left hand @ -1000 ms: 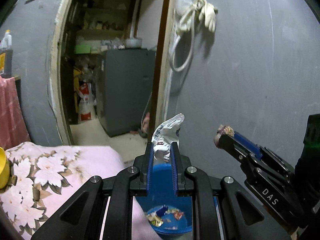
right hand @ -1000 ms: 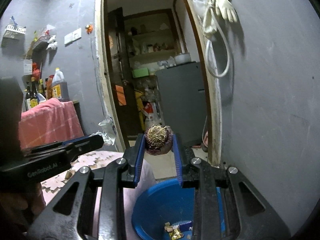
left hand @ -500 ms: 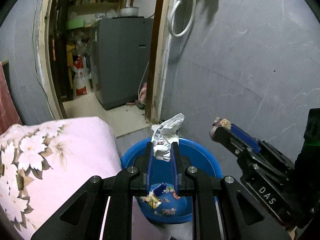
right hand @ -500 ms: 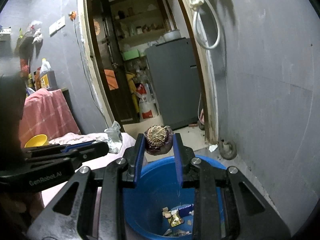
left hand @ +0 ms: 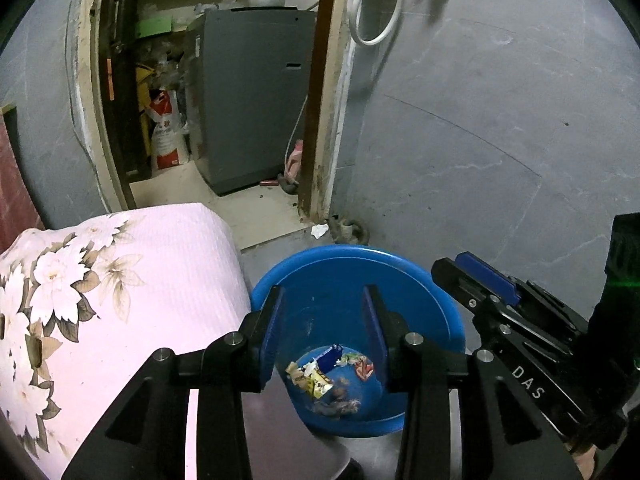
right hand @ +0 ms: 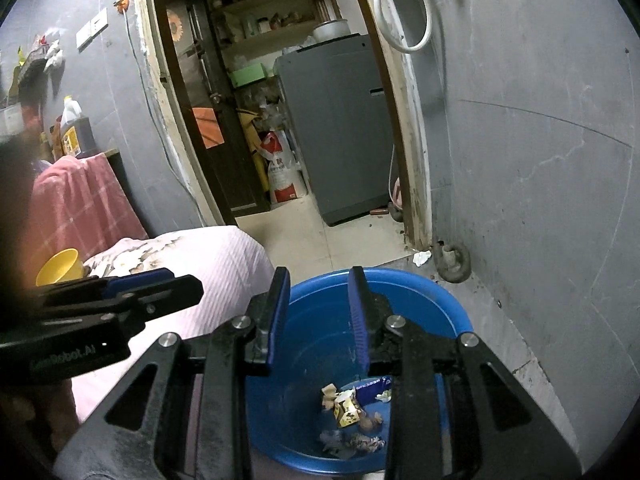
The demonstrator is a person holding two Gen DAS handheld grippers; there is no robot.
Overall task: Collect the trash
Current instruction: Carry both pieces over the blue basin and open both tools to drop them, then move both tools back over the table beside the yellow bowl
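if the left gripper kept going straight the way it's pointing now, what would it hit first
Most likely the inside of the blue bucket. The left gripper, jaws just opened and empty, points down into it, toward the wrappers at the bottom. Depth is hard to judge.

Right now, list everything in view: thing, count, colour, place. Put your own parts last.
Bucket: one, blue, on the floor below both tools.
Trash scraps: several, mixed colours, on the bucket's bottom.
Floral quilt: one, pink, left of the bucket.
Washing machine: one, grey, beyond the doorway.
Sack: one, white and red, beside the washing machine.
Hose: one, white, hanging on the wall.
Cup: one, yellow, far left.
Left tool: black with blue pads, open, empty.
Right tool: same colours, open, empty.
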